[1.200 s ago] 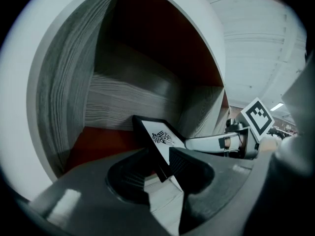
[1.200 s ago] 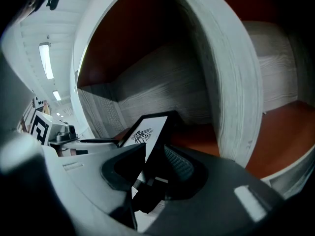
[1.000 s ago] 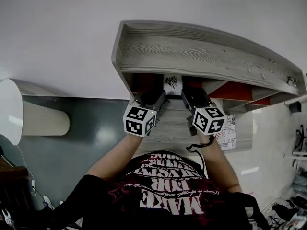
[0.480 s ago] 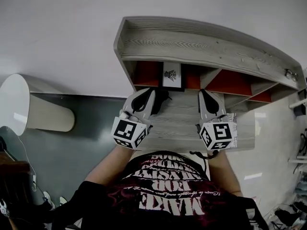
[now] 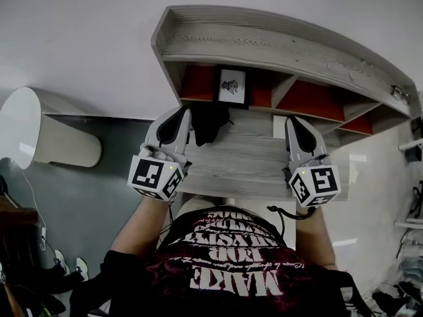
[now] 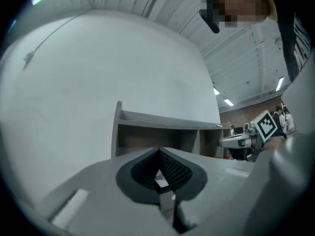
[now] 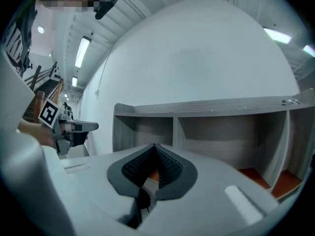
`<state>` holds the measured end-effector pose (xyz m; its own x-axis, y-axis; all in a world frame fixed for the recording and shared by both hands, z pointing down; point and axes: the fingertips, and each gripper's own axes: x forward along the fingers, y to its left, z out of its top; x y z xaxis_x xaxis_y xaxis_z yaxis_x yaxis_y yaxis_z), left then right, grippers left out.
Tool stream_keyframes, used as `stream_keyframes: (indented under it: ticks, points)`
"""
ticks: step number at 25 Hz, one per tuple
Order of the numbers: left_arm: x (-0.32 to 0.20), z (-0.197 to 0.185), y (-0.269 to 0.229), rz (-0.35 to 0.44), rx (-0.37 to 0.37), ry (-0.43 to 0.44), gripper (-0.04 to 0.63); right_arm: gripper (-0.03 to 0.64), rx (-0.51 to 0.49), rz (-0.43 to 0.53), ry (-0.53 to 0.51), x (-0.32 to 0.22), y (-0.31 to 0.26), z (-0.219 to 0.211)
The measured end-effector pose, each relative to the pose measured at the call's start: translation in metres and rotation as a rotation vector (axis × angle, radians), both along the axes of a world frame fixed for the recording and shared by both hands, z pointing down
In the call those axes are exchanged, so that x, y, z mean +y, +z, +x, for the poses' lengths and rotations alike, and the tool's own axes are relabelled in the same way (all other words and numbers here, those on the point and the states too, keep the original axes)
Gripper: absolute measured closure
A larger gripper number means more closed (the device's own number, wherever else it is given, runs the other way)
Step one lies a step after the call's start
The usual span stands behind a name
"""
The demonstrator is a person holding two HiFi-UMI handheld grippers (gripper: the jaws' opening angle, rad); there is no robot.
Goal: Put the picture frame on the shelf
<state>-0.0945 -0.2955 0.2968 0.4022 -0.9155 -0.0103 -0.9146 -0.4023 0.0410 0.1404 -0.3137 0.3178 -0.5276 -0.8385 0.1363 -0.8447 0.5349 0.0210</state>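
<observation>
— Where is the picture frame (image 5: 232,86) at this moment?

— On the shelf (image 5: 264,45), in the leftmost compartment, upright against the red back panel, its long axis vertical (portrait way up). Nothing is touching it.

— And which way from the grippers?

— Ahead of both and between them. The left hand-held gripper (image 5: 180,114) is somewhat nearer; the right hand-held gripper (image 5: 295,124) sits further off to the other side. Both are apart from the frame, over the wood-grain desk (image 5: 244,170) below the compartments.

— What are the jaws doing?

— Closed and empty on both. In the left gripper view the jaws meet at the tip, and a sliver of the frame (image 6: 160,179) shows far off through the hollow beneath. The right gripper view shows the same, tips together on nothing.

— So the job?

— It looks done to me; any reach back would go forward and inward, shortest from the left.

— Any writing?

— The frame shows a small dark figure on white, no words. The person's shirt (image 5: 231,269) has big upside-down letters, "MAKE" among them; the rest I can't read surely.
</observation>
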Motion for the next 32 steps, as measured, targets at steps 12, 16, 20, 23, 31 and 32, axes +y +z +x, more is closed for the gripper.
stream_keyframes:
  ticks: [12, 16, 20, 23, 31, 32]
  points:
    - [0.025, 0.004, -0.031, 0.041, -0.005, -0.023, 0.594, 0.591, -0.04, 0.053, -0.058, 0.023, -0.035, 0.015]
    - [0.031, 0.01, -0.031, 0.023, -0.002, -0.015, 0.594, 0.591, -0.044, 0.06, -0.07, 0.031, -0.037, 0.016]
    - [0.036, 0.008, -0.031, 0.016, 0.016, -0.027, 0.594, 0.591, -0.055, 0.047, -0.082, 0.033, -0.034, 0.012]
    - [0.035, 0.008, -0.037, 0.023, 0.007, -0.032, 0.594, 0.591, -0.058, 0.041, -0.092, 0.03, -0.033, 0.007]
    - [0.034, -0.002, -0.025, -0.015, 0.013, -0.031, 0.594, 0.591, -0.07, 0.013, -0.11, 0.025, -0.022, -0.01]
    - [0.034, -0.004, -0.024, -0.017, 0.012, -0.032, 0.594, 0.591, -0.069, 0.012, -0.11, 0.024, -0.022, -0.012]
